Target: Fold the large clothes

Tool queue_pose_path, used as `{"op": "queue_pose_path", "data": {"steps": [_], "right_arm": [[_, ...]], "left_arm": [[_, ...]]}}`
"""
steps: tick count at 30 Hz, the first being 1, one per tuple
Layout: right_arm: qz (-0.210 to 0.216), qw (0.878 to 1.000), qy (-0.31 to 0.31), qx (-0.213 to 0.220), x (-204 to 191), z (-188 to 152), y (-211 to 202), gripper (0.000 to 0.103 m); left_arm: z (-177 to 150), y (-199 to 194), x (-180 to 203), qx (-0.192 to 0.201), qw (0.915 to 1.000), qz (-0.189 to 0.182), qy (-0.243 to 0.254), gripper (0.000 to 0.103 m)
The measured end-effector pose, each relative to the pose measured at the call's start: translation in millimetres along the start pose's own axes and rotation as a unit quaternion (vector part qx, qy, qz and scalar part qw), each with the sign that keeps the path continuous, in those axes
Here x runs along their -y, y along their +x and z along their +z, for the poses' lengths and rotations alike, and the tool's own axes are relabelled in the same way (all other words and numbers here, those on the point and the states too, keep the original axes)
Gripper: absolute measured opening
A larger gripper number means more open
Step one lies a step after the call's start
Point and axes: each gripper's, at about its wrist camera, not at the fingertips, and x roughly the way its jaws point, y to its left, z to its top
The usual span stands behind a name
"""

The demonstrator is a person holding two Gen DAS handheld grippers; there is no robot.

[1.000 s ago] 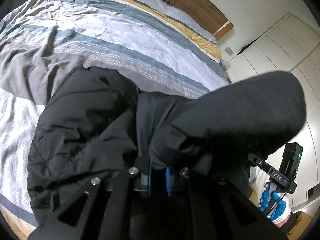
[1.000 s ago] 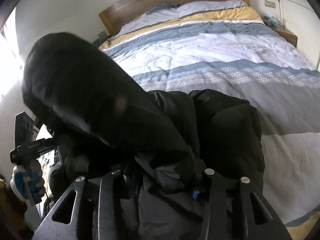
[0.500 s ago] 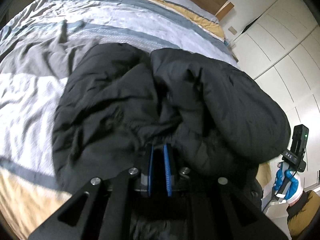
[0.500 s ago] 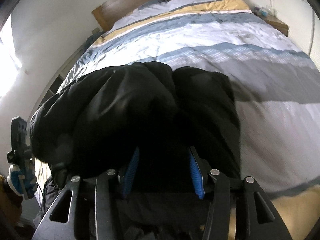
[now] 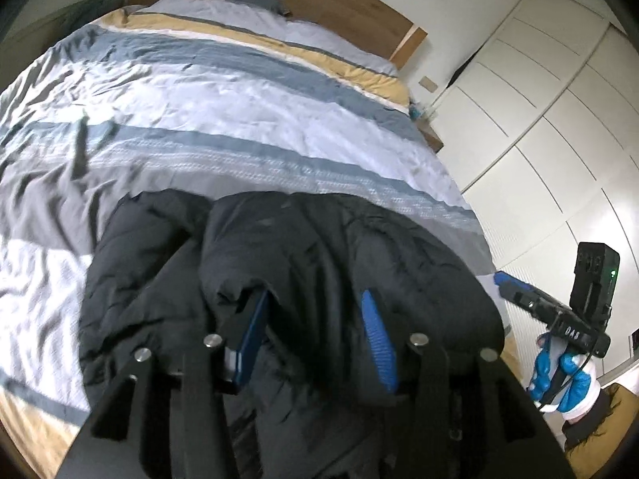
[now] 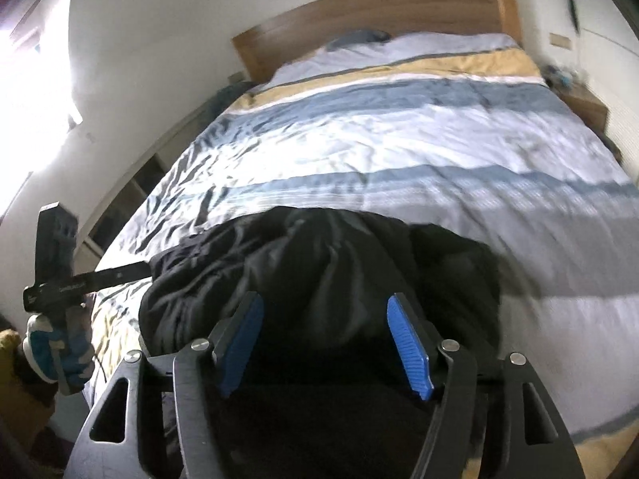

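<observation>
Jacket (image 5: 303,263) bunched, crosswise on bed (image 5: 239,119)

Matt puffy cloth jacket (image 5: 327,247) (creased); wood headboard (image 6: 383,8).

Can't see the near end of the jacket (image 5: 327,263), hidden behind the left gripper (image 5: 315,319) frame and cut off at the bottom edge. Same in the right wrist view, near part just black. Clutter on the nightstand (image 6: 585,103) too blurry to tell.
</observation>
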Motion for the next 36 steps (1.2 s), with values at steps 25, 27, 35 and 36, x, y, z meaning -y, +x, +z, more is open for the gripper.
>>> {"op": "queue_pose_path", "data": {"steps": [25, 27, 35, 36], "right_arm": [[0.031, 0.998, -0.048, -0.002, -24.6, 26.1, 27.6, 0.067], [0.032, 0.998, -0.052, -0.005, -27.0, 25.8, 30.4, 0.072], [0.009, 0.996, -0.074, -0.044, -16.8, -0.4, 56.1, 0.075], [0.004, 0.996, -0.074, -0.053, -12.2, -6.9, 61.1, 0.075]], "left_arm": [[15.8, -16.7, 41.9, 0.041, 0.9971, 0.009, 0.063, 0.047], [14.9, 1.3, 50.8, 0.029, 0.9965, 0.014, 0.077, 0.047], [-32.4, 67.7, 28.8, -0.037, 0.9944, 0.050, 0.085, 0.047], [-39.4, 72.5, 24.5, -0.041, 0.9939, 0.055, 0.087, 0.047]]}}
